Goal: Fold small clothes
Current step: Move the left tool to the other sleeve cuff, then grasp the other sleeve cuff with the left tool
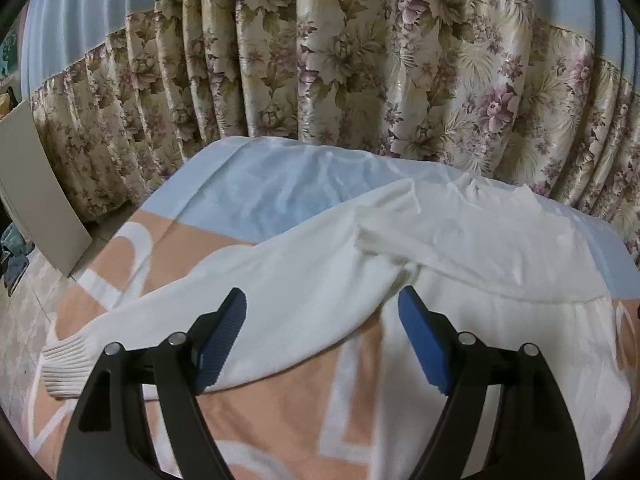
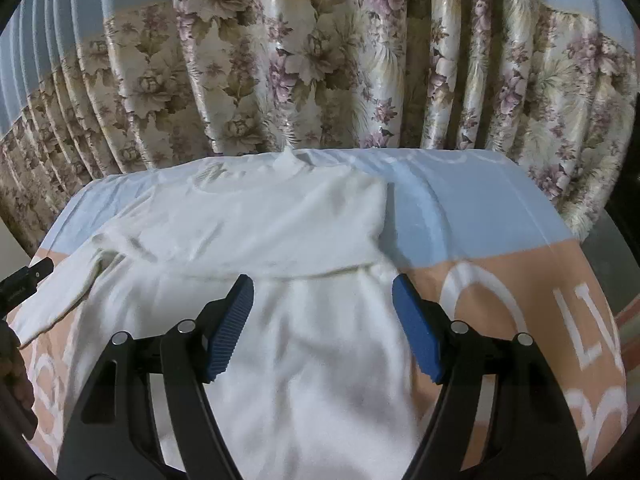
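A white long-sleeved sweater (image 2: 260, 232) lies flat on a peach and light blue blanket (image 2: 500, 240). Its right sleeve is folded across the chest. Its left sleeve (image 1: 240, 292) stretches out sideways, ending in a ribbed cuff (image 1: 64, 364). My left gripper (image 1: 322, 312) is open just above that sleeve, near the armpit. My right gripper (image 2: 322, 300) is open above the sweater's lower body, just below the folded sleeve. Neither holds anything.
A floral curtain (image 1: 320, 60) hangs close behind the blanket's far edge. A grey board (image 1: 36, 196) leans at the left above a tiled floor (image 1: 20, 320). The other gripper's black tip (image 2: 24, 280) shows at the left edge of the right wrist view.
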`<control>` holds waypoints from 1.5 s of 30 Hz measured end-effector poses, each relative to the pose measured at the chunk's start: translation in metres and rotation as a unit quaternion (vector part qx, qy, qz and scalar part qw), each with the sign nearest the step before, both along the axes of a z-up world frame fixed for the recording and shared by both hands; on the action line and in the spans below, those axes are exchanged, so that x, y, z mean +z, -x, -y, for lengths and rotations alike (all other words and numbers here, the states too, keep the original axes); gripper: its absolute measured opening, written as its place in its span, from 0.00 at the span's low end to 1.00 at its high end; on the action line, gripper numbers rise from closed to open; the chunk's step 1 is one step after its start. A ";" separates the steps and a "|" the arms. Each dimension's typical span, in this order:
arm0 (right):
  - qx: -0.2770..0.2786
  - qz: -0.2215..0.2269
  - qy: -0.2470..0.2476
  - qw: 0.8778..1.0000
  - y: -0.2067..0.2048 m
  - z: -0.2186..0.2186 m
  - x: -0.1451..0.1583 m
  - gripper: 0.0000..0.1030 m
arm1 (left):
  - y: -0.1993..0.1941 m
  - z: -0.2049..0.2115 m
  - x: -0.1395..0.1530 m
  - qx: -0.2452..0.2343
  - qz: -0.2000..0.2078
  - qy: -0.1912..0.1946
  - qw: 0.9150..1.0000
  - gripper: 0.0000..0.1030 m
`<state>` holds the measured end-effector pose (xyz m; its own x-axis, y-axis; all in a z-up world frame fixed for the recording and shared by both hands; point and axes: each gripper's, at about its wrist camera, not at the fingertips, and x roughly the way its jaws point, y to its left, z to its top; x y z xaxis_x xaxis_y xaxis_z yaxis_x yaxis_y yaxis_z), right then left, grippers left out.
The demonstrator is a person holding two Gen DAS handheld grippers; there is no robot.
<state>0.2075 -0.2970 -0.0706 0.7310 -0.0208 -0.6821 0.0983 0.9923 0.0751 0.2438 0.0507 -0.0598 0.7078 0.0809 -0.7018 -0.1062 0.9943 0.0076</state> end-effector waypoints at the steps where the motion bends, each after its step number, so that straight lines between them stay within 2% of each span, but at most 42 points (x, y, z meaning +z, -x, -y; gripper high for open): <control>1: -0.002 0.003 0.000 1.000 0.007 -0.006 0.001 0.71 | 0.004 -0.005 0.001 -0.002 0.001 0.002 1.000 0.77; 9: 0.017 0.018 -0.003 1.000 0.049 -0.071 0.009 0.74 | 0.050 -0.065 0.006 0.014 0.011 0.003 1.000 0.77; 17: 0.040 0.021 0.002 0.999 0.057 -0.120 0.013 0.74 | 0.077 -0.138 -0.006 0.055 0.004 0.008 0.998 0.77; 24: 0.059 0.009 0.009 0.998 0.052 -0.152 0.003 0.74 | 0.096 -0.186 -0.017 0.096 0.000 -0.001 0.995 0.77; 29: 0.071 0.000 0.008 0.997 0.047 -0.172 -0.006 0.74 | 0.108 -0.205 -0.027 0.111 -0.010 -0.010 0.994 0.77; 36: 0.094 -0.012 0.005 0.995 0.040 -0.199 -0.016 0.75 | 0.113 -0.221 -0.042 0.120 -0.022 0.023 0.992 0.76; 39: 0.100 -0.015 0.006 0.995 0.039 -0.203 -0.018 0.75 | 0.108 -0.221 -0.050 0.117 -0.037 0.033 0.992 0.62; 44: 0.097 -0.017 0.007 0.995 0.038 -0.201 -0.019 0.76 | 0.102 -0.224 -0.057 0.131 -0.046 0.031 0.990 0.50; 45: 0.095 -0.019 0.006 0.995 0.038 -0.200 -0.019 0.76 | 0.101 -0.225 -0.056 0.135 -0.047 0.029 0.989 0.44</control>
